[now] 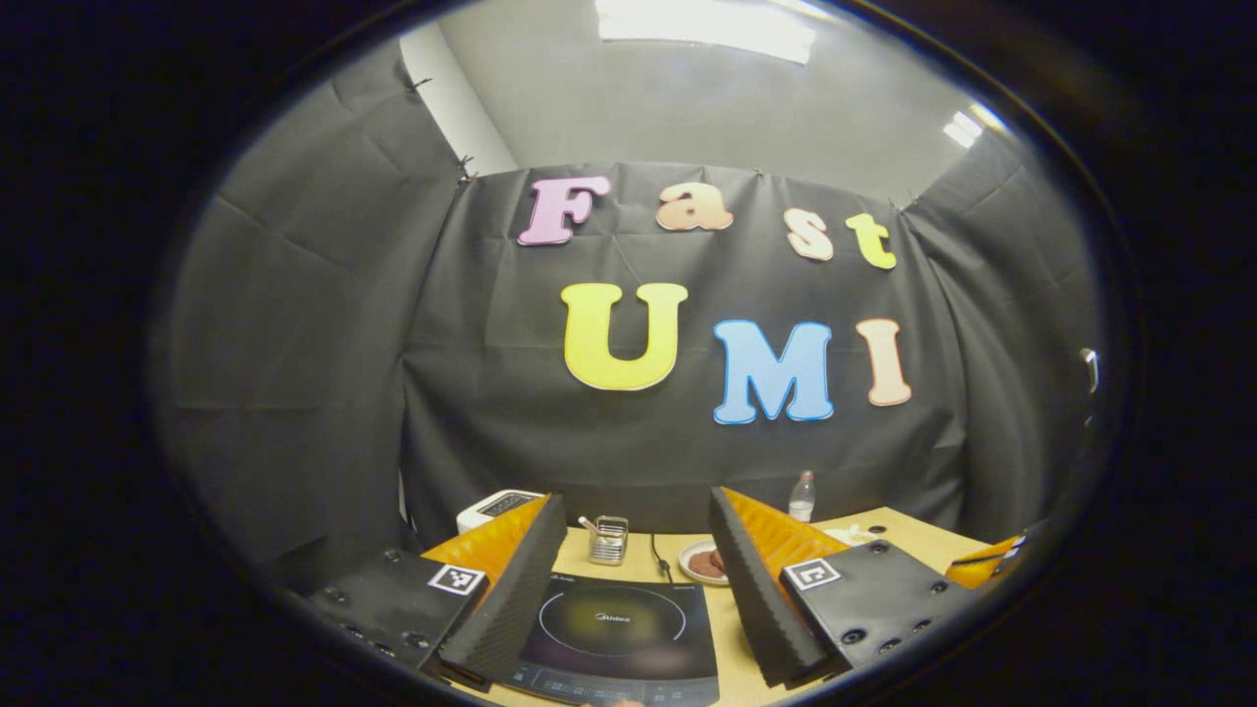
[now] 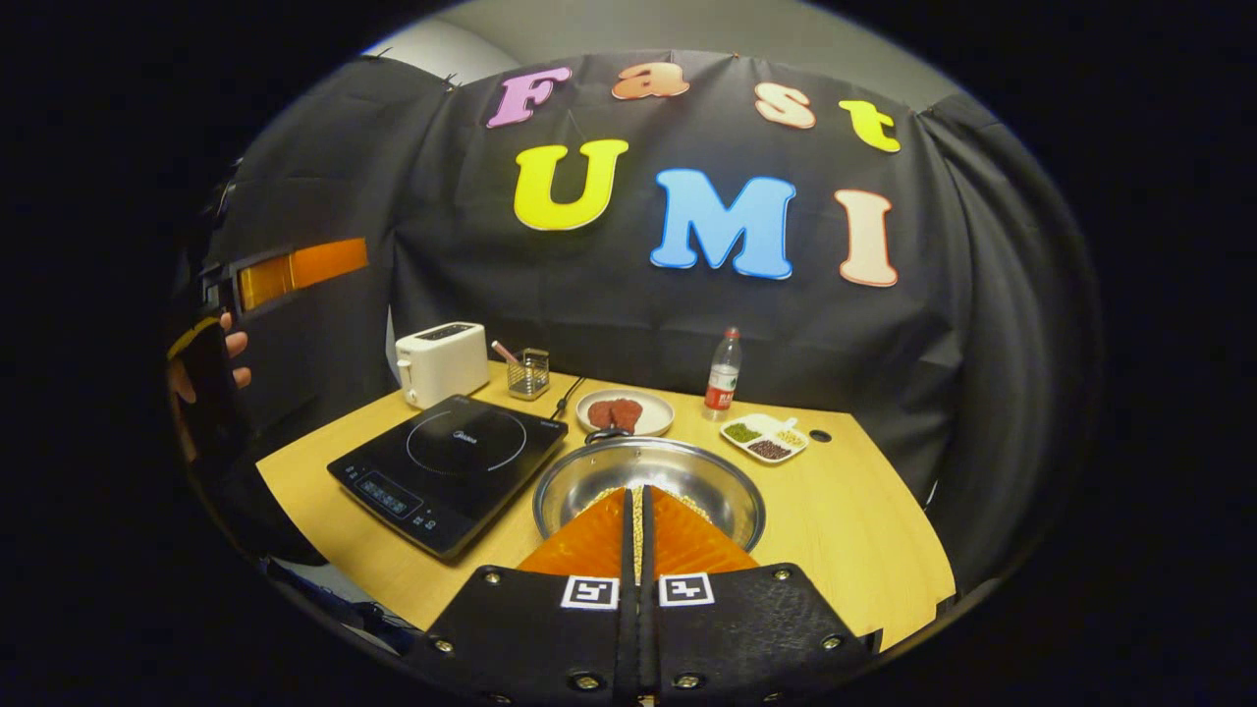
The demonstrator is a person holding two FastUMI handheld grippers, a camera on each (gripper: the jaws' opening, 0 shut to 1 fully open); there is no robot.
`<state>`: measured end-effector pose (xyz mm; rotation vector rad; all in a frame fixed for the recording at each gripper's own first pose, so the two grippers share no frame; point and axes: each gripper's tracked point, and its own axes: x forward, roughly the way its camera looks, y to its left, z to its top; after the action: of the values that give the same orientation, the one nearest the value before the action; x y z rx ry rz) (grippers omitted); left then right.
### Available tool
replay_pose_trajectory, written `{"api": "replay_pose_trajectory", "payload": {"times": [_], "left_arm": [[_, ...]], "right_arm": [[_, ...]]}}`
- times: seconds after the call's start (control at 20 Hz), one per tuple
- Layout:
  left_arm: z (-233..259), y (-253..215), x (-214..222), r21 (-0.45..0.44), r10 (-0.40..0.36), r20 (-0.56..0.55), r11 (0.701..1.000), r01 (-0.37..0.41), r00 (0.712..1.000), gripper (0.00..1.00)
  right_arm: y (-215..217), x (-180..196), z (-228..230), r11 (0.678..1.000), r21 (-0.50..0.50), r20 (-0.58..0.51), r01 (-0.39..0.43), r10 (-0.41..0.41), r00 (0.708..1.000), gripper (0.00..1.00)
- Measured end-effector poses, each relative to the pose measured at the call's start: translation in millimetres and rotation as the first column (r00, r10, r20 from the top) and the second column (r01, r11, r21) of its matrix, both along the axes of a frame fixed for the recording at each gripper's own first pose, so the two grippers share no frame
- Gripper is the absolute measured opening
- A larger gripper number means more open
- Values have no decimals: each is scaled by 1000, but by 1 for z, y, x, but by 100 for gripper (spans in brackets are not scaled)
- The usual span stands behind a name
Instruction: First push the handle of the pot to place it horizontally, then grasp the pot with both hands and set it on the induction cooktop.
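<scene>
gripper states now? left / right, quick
Left gripper: open, fingers spread wide, nothing between them, held above the induction cooktop.
Right gripper: shut, fingers together, holding nothing, pointing at the pot.

Silver pot (image 2: pixel 648 486), black induction cooktop (image 2: pixel 452 466), pale wooden table (image 2: pixel 864 535), white toaster (image 2: pixel 442 363), white plate (image 2: pixel 624 412) of reddish-brown, possibly meat, pieces.

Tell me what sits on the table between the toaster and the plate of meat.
A small wire holder with a utensil stands between the toaster and the plate, in the right gripper view.
</scene>
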<state>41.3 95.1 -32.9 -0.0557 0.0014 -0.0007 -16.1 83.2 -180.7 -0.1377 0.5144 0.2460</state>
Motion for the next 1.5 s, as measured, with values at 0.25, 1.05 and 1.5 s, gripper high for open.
{"api": "replay_pose_trajectory", "payload": {"times": [0.25, 1.05, 1.5], "left_arm": [[-8, -16, 9, 14, 23, -17, 1000, -23, 1000, 95], [-20, -87, 66, 49, 42, -54, 998, -39, 998, 99], [-21, -134, 89, 54, 1, -46, 999, 1, 999, 99]], "right_arm": [[-8, -1, -45, 997, 11, -145, -77, 78, 986, 1], [-55, -8, -138, 978, 37, -446, -205, 200, 872, 1], [-116, 28, -142, 995, -7, -420, -100, 88, 903, 1]]}}
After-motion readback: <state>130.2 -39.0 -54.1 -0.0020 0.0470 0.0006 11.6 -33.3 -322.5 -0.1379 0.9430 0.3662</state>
